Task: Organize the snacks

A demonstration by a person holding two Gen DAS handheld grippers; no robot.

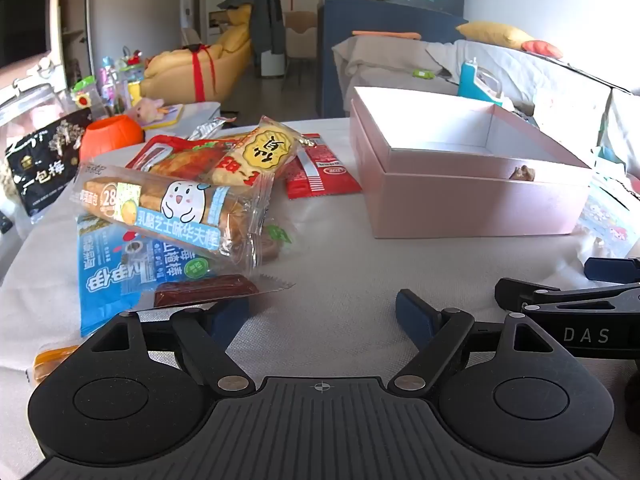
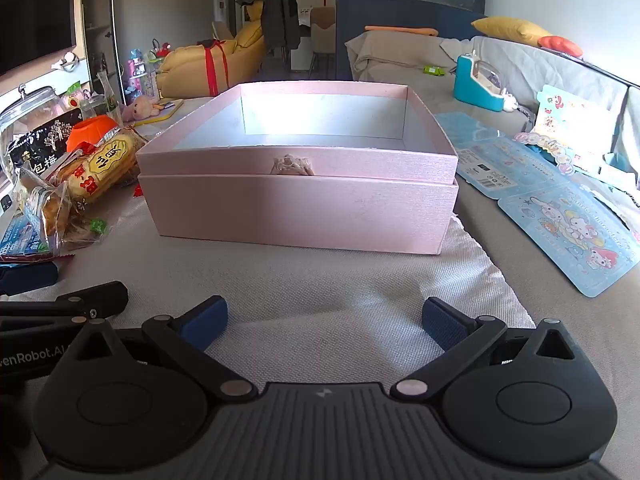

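A pile of snack packets lies on the table at the left: a waffle-stick packet [image 1: 168,208], a blue packet [image 1: 104,280], a dark red bar [image 1: 204,290], a rice-cracker packet [image 1: 256,156] and a red sachet [image 1: 320,172]. An open pink box [image 1: 468,192] stands at the right; in the right wrist view the pink box [image 2: 300,212] is straight ahead and looks empty. My left gripper [image 1: 322,316] is open, low over the table, its left fingertip under the bar's wrapper edge. My right gripper [image 2: 324,320] is open and empty in front of the box.
A black plum bag [image 1: 40,168], an orange cup [image 1: 110,134] and a glass jar [image 2: 28,116] stand at the far left. Blue sticker cards [image 2: 560,216] lie right of the box. A teal holder [image 2: 476,80] sits on the sofa behind.
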